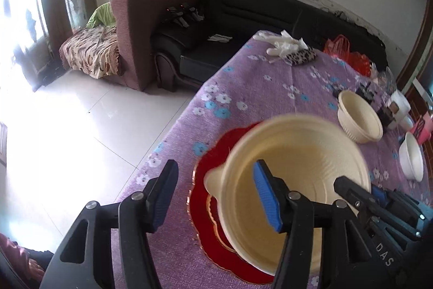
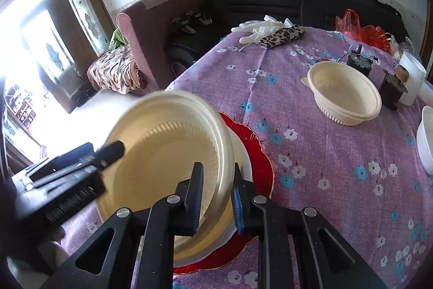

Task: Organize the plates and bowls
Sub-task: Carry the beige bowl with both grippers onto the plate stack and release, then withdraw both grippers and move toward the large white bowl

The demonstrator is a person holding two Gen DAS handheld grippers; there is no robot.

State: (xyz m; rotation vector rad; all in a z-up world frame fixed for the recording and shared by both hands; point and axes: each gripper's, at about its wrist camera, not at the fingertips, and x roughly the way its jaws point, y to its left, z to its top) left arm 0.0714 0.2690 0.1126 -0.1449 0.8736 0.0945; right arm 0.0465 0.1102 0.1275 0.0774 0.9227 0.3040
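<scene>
Bowl (image 2: 167,153), cream and ribbed, tilts above the red plate (image 1: 216,153) near my edge of the table (image 2: 338,180); my right gripper (image 2: 216,194) pinches its rim, one finger inside the bowl and the other outside, pads pressed on the thin wall; below the tilted bowl, in the right wrist view, more cream and white ware sits on the scalloped, gold-edged plate, though how many pieces I cannot tell.

My left gripper (image 1: 213,194) stands open with its jaws apart; the blue-padded finger (image 1: 266,197) hangs over the inside of the bowl, the other finger sits outside past the small tab handle (image 1: 213,178), and neither pad presses on the rim, so only my right side carries the bowl.

Farther across the purple flowered cloth a second cream bowl (image 2: 346,96) sits upright on its own, well apart from the plate; a white bowl (image 2: 426,140) lies at the right edge, partly cut off; two small dark boxes (image 2: 392,91) and a white cup (image 2: 411,75) stand just behind the second bowl; white gloves (image 2: 265,26) and a leopard-print pouch (image 2: 284,35) rest at the far end, with a red plastic bag (image 2: 362,29) at the far right corner; beyond the table are a black sofa (image 1: 243,18) and a brown armchair (image 1: 151,18).
</scene>
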